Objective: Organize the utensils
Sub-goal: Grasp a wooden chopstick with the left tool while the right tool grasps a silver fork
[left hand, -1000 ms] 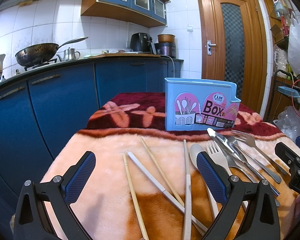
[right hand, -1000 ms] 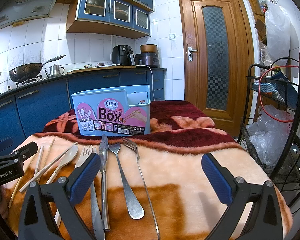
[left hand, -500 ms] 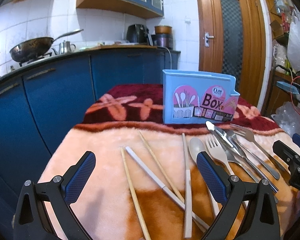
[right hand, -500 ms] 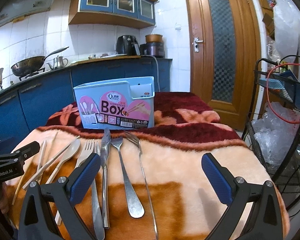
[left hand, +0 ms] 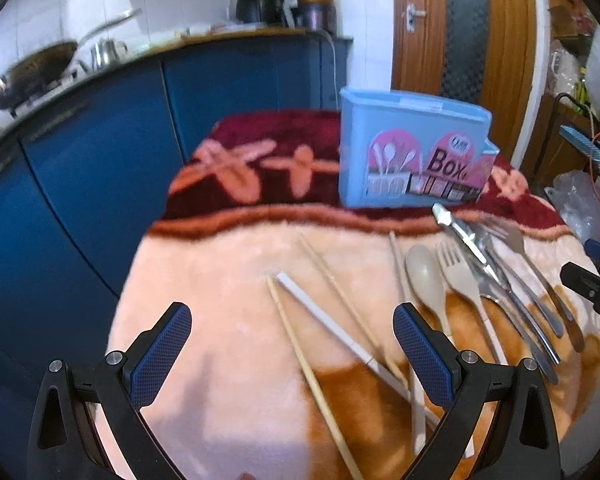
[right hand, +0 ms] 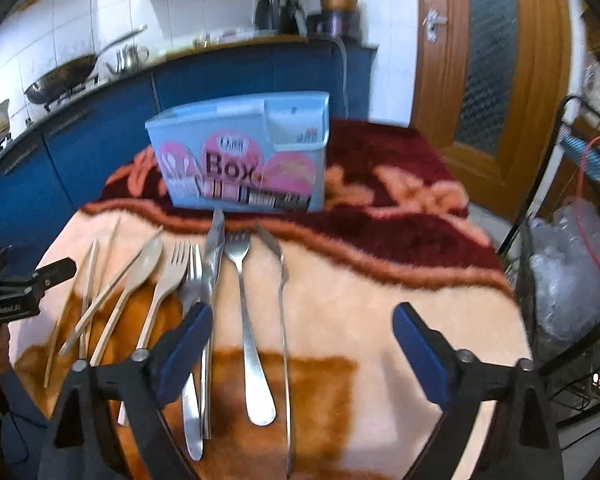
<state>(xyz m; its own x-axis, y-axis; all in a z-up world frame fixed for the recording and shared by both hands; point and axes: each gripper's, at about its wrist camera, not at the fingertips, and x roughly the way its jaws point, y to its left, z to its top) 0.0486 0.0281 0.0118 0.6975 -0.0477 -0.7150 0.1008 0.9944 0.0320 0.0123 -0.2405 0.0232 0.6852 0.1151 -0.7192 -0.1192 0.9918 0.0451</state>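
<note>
A light blue utensil box [left hand: 412,152] [right hand: 240,156] stands upright at the back of the blanket-covered table. In front of it lie several chopsticks [left hand: 312,364], a beige spoon [left hand: 424,280], a beige fork [left hand: 460,276], a metal knife [right hand: 212,256] and metal forks [right hand: 244,300]. My left gripper [left hand: 290,356] hovers open over the chopsticks and touches none of them. Over the metal cutlery, my right gripper [right hand: 302,350] has its jaws closing; two forks lie on the table below the gap, and the pads touch nothing.
The plush orange and maroon blanket [right hand: 380,280] drops off at the table edges. Blue kitchen cabinets [left hand: 100,160] with a wok [left hand: 32,72] stand behind on the left. A wooden door [right hand: 492,60] is at the back right, and a wire rack with plastic bags [right hand: 572,264] stands close on the right.
Both views have tipped down toward the table and the cutlery looks nearer. The right gripper's fingers stand slightly closer together. Nothing on the table has moved.
</note>
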